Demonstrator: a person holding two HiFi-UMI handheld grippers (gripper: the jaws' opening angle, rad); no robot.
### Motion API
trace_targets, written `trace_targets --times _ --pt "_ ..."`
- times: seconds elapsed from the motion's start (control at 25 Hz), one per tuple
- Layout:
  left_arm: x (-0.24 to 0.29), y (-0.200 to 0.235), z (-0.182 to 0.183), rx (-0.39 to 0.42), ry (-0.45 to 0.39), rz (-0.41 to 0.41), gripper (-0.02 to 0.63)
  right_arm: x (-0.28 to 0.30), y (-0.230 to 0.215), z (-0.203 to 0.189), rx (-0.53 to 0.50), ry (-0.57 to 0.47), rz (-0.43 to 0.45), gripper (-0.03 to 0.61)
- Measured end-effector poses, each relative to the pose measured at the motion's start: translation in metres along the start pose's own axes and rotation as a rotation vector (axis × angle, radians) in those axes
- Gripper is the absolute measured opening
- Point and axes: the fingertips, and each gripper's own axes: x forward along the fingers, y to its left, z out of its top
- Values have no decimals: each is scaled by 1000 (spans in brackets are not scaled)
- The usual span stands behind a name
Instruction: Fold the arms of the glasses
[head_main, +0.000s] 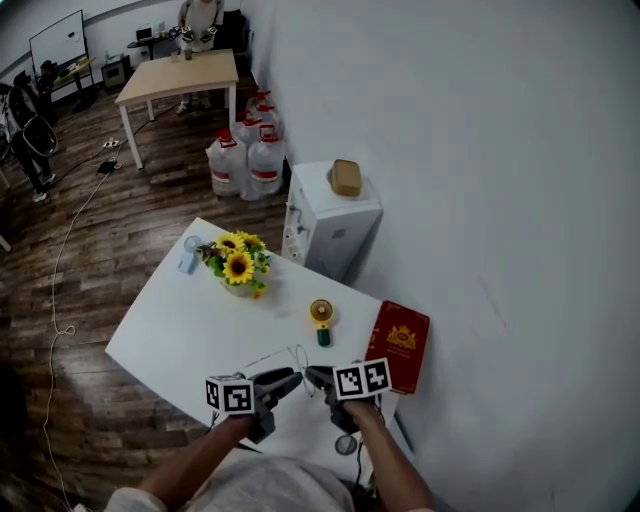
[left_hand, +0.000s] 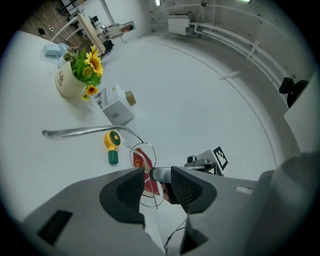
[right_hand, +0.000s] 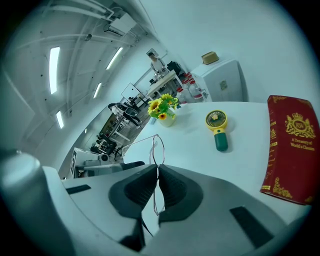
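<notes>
Thin wire-rimmed glasses (head_main: 291, 356) hang above the white table (head_main: 180, 330), close to its near edge. My right gripper (right_hand: 157, 172) is shut on the rim of the glasses (right_hand: 157, 148), and the lenses stand edge-on above its jaws. My left gripper (left_hand: 157, 179) faces it from the left with its jaws open. The rim of the glasses (left_hand: 143, 165) and the tip of the right gripper (left_hand: 161, 174) lie in the gap, and the pads press on nothing. One arm of the glasses (left_hand: 85, 131) stretches out far to the left, unfolded. In the head view the two grippers meet tip to tip, the left gripper (head_main: 287, 380) beside the right gripper (head_main: 314, 376).
On the table are a yellow hand fan with a green handle (head_main: 320, 320), a red book (head_main: 400, 346) at the right edge, a pot of sunflowers (head_main: 238, 266) and a small blue object (head_main: 189, 254). A white cabinet (head_main: 330, 215) and water bottles (head_main: 250, 160) stand beyond.
</notes>
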Motion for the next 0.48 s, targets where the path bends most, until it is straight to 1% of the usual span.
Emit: trace_targets --times 0.16,0.24,0.36,0.48 --pt "-17 5 -8 18 24 9 158 2 -4 2 -8 5 -7 20" --pt "-28 11 -12 43 43 32 161 1 -6 3 -10 7 -9 20" --pt "-50 29 -13 110 57 107 167 0 -8 5 -15 12 -10 20" --pt "-71 45 -1 208 34 191 167 -2 -10 6 -22 14 -10 20"
